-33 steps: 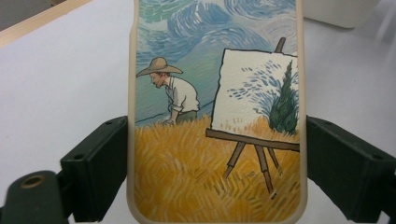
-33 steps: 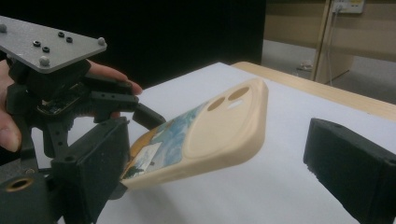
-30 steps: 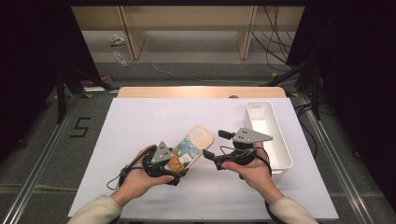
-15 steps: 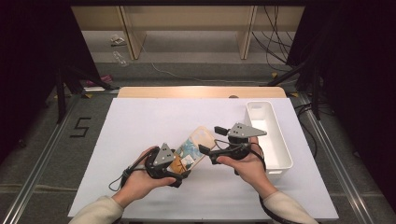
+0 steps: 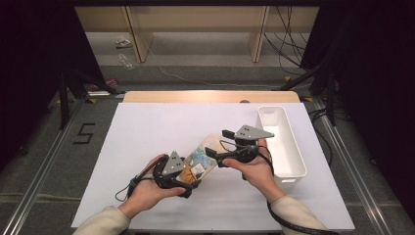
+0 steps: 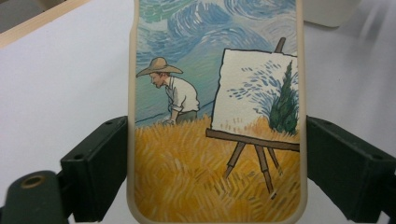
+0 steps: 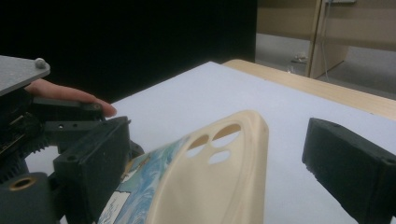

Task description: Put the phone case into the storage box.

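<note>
The phone case (image 5: 199,160) sat just above the white tabletop (image 5: 147,132), left of the white bin (image 5: 284,147), and was held between both hands. The left gripper (image 5: 188,177) had its fingers (image 6: 100,163) clamped on the case's lower end: in the left gripper view both black pads pressed the cream side edges, w/ the painted back (straw-hat figure, easel, wheat field) facing the camera. The case's top and bottom were cut off there. The right gripper (image 5: 215,157) was at the case's upper end, beside the bin. In the right gripper view its fingers (image 7: 93,168) stood apart on either side of the case (image 7: 219,186): the far pad was clear of the rim, while the near pad lay close to the printed side, contact hard to tell. The camera cutouts (image 7: 217,140) showed near the cream rim. The case's lower part ran out of frame. In the high view, the grippers' grey plates hid part of the case.
</note>
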Demonstrator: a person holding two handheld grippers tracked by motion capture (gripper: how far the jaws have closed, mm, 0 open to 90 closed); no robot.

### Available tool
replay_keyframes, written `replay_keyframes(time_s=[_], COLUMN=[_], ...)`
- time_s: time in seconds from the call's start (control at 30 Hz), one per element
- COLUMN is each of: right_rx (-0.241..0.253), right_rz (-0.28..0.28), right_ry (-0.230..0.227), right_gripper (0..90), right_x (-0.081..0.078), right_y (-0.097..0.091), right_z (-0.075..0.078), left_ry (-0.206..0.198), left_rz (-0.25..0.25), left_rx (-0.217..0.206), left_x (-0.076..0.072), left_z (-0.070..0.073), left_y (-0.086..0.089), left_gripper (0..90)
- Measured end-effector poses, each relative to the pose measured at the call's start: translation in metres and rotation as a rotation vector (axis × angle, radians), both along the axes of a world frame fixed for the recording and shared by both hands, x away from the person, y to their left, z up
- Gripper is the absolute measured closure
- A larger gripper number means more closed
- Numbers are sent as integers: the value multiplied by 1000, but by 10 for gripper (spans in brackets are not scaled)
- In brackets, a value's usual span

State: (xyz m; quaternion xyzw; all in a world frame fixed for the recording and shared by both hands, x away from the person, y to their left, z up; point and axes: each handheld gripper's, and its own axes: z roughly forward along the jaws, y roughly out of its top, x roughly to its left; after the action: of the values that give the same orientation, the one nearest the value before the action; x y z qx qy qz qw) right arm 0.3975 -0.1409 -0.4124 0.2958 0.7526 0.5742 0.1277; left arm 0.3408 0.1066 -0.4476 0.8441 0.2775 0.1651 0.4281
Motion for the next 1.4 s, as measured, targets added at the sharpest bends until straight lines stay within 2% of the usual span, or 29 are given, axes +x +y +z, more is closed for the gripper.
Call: replay_keyframes(time_s=[0.77,1.4], right_rx=[-25,-26], right_rz=[-3,-8], right_ry=[52,82], right_gripper=[97,206], right_x=[8,11], right_y=[13,16], right_z=[-6,-9], left_ry=[-9,-11], left_rz=[-3,-6], left_rx=[7,9], left_x=[-1,-1], left_z=[0,-1], left_y=[-1,-2], left_gripper=[112,113])
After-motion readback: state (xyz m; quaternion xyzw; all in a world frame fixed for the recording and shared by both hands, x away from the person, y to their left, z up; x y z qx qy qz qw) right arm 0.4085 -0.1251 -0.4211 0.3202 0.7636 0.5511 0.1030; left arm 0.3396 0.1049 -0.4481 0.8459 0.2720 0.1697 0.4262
